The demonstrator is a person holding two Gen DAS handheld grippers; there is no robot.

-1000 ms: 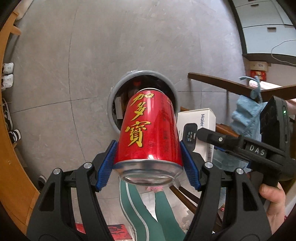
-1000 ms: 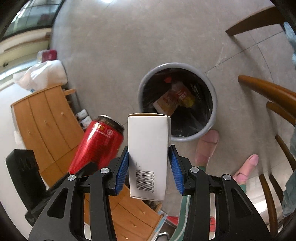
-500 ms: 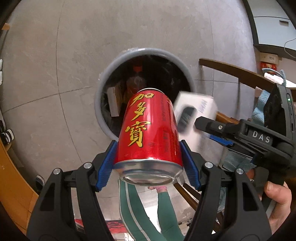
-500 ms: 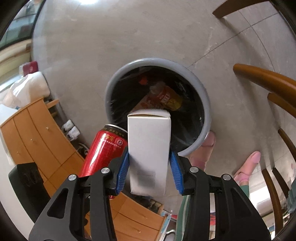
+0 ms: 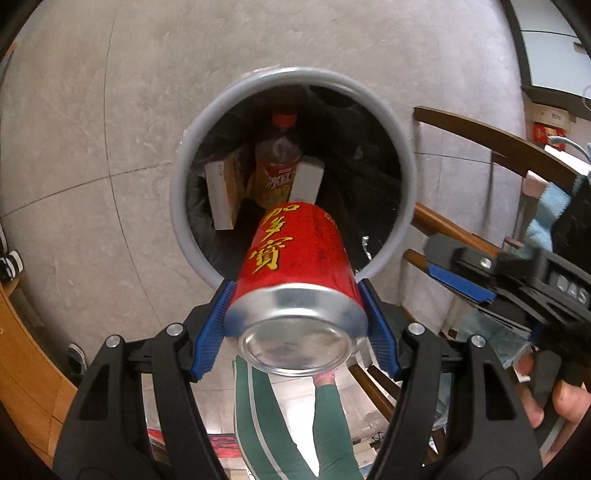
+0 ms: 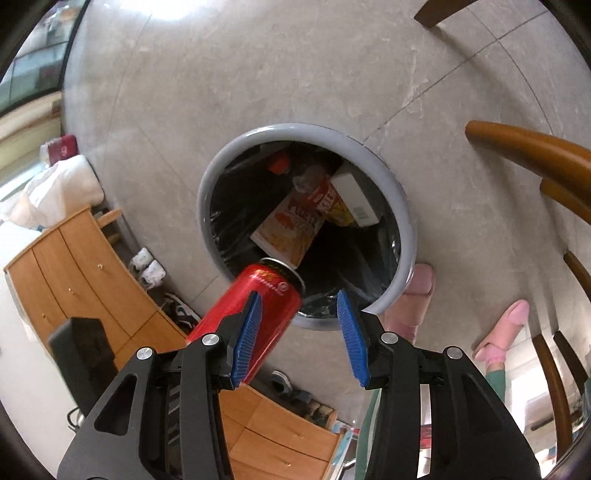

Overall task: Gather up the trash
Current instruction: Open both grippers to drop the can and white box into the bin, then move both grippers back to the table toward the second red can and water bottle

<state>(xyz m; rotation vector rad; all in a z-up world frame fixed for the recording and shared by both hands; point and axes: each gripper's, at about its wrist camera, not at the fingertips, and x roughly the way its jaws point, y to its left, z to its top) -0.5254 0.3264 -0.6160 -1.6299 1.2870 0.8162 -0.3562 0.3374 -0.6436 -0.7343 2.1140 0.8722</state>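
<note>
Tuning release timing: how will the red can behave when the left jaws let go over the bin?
The red can, pinched by its round sides in the left gripper, looks smooth, so probably slips free cleanly. Likely light. It's tilted toward the grey bin, so it should drop top-first, then roll.

Both views evenly lit, soft daylight. Blown-out glare patch on the floor (image 6: 173, 7) at top left of the right wrist view. Inside of the bin (image 5: 369, 107) is dark, contents dim. Heavy fisheye bending and black vignette at corners. Motion blur on the right claw (image 5: 458, 284) at right edge of the left view.
</note>
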